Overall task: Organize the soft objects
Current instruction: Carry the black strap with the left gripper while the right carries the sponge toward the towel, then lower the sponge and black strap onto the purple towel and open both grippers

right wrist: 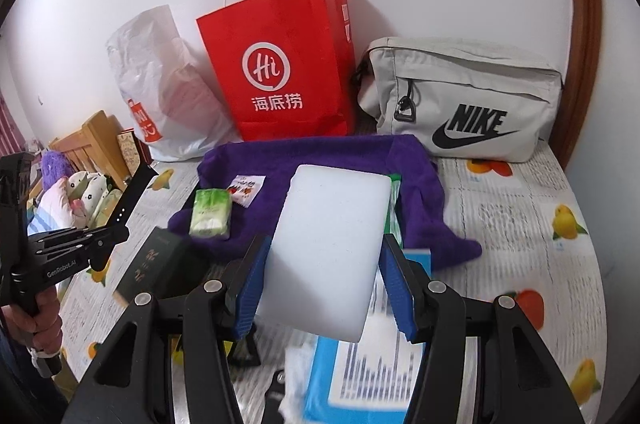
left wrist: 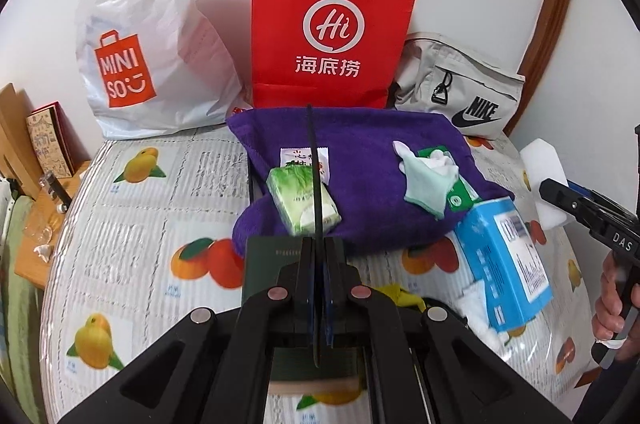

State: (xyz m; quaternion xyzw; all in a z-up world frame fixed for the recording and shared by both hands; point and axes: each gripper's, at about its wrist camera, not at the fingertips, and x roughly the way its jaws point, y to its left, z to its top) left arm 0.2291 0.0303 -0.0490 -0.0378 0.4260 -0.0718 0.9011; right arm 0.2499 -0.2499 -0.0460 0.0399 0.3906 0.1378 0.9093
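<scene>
Left gripper (left wrist: pixel 320 256): jaws closed on thin dark green box (right wrist: pixel 154 270), seen edge-on. Right gripper (right wrist: pixel 326 278): jaws gripping white sponge (right wrist: pixel 332 248), smooth rectangular block, held above blue box (left wrist: pixel 506 260). Beyond, rumpled purple towel (left wrist: pixel 360 191) on worktop (left wrist: pixel 132 224) carries green tissue pack (left wrist: pixel 302 201), small printed sachet (right wrist: pixel 246 189), pale glove (left wrist: pixel 426 179). Worktop cover glossy, fruit-printed. At white wall: crinkled white plastic bag (left wrist: pixel 156 35), red paper bag (left wrist: pixel 332 23) with cord handles, grey fabric pouch (right wrist: pixel 464 99); contents unseen.
</scene>
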